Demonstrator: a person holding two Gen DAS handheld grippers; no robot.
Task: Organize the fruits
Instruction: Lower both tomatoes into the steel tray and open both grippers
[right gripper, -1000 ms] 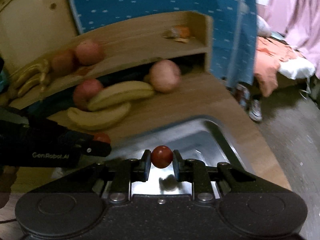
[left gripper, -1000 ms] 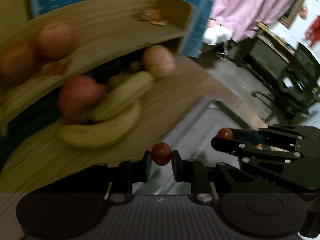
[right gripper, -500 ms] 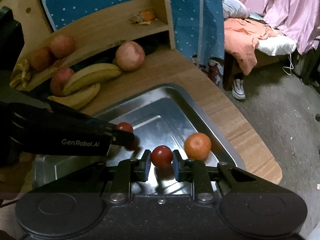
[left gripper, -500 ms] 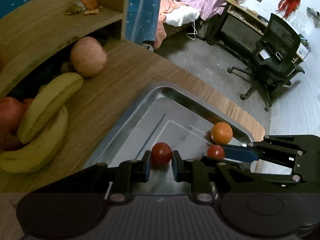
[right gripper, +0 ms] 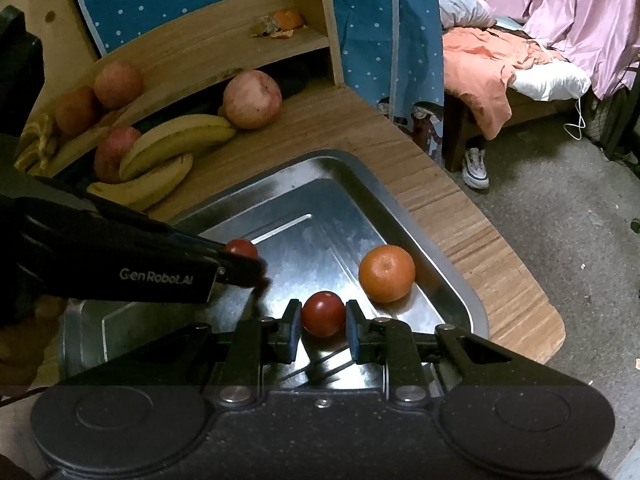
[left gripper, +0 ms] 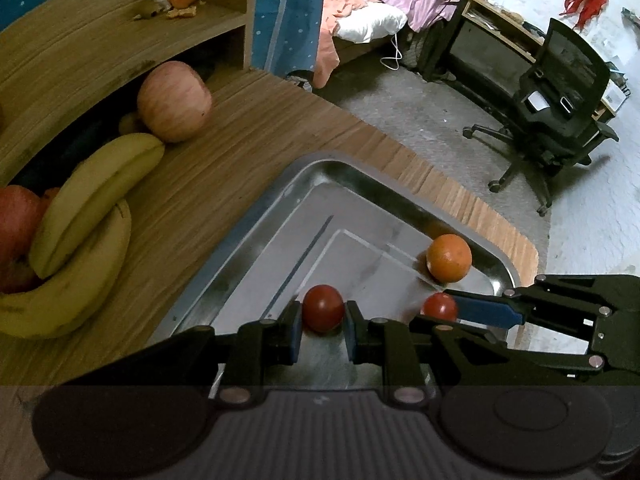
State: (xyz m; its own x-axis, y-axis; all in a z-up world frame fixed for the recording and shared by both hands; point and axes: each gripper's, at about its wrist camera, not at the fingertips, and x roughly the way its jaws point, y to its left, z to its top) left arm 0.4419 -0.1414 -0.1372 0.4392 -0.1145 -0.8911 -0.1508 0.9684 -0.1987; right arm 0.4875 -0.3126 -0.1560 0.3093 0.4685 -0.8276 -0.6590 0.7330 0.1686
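Right wrist view shows apples [right gripper: 118, 84] on the shelf [right gripper: 192, 46]; both the left gripper [left gripper: 322, 322] and the right gripper [right gripper: 323, 320] pinch a small tomato each, beside the orange [right gripper: 386, 273].

Two small red tomatoes — one [right gripper: 323, 314] low in the middle of the right wrist frame, one [right gripper: 241, 249] to its upper left. One orange [right gripper: 386, 273] sits right of centre. Two bananas [right gripper: 176, 136] lie at upper left. Apples number four — a big one [right gripper: 252, 98] above centre, one [right gripper: 114, 152] behind the bananas, two [right gripper: 118, 84] further up at the left edge. One tray [right gripper: 448, 276]. One heap of peel [right gripper: 280, 24] near the top.
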